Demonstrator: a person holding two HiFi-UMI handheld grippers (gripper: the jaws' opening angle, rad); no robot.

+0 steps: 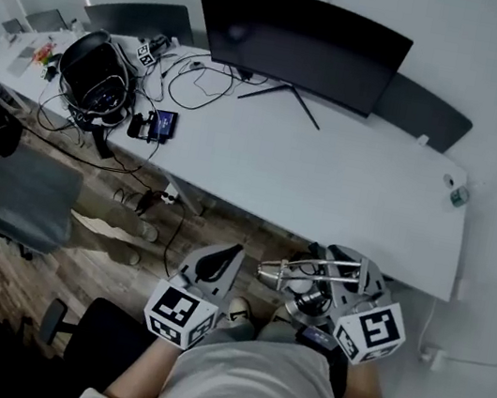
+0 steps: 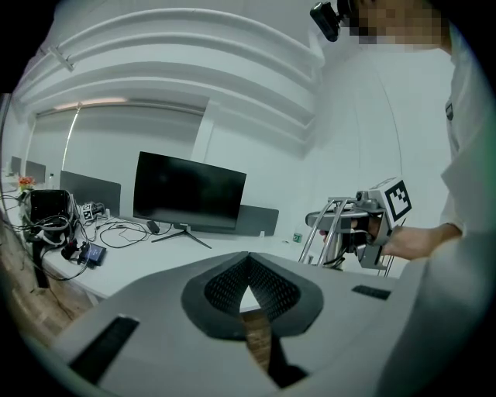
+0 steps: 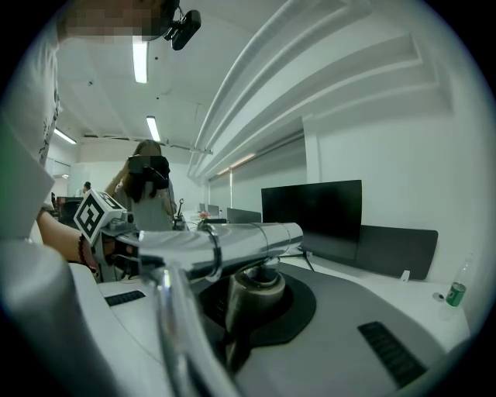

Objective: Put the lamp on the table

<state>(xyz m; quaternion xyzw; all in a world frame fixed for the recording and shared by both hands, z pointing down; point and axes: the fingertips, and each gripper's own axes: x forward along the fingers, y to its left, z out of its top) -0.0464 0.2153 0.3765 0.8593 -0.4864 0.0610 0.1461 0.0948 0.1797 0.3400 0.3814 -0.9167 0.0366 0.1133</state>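
Right gripper [image 3: 246,310] clamps the silver tubular metal lamp [image 3: 232,244] by its stem: rigid, slippery, probably top-heavy. Left gripper [image 2: 248,267] is closed and empty.

No word or number can be read here.

The only signs are black-and-white square code markers. One stands on the cube [image 1: 179,314] of the left tongs [image 1: 221,260], one on the cube [image 1: 370,331] of the right tongs [image 1: 312,295]. A smaller marker of the same kind [image 1: 146,53] stands on a small thing among the cables on the worktop [image 1: 356,184]. The person's shirt [image 1: 253,390] carries dark print at its lower edge, but it is cut off and too small to read. The green bottle [image 3: 455,294] has a label, and the small device [image 1: 164,124] has a lit screen; both are too blurred to read.
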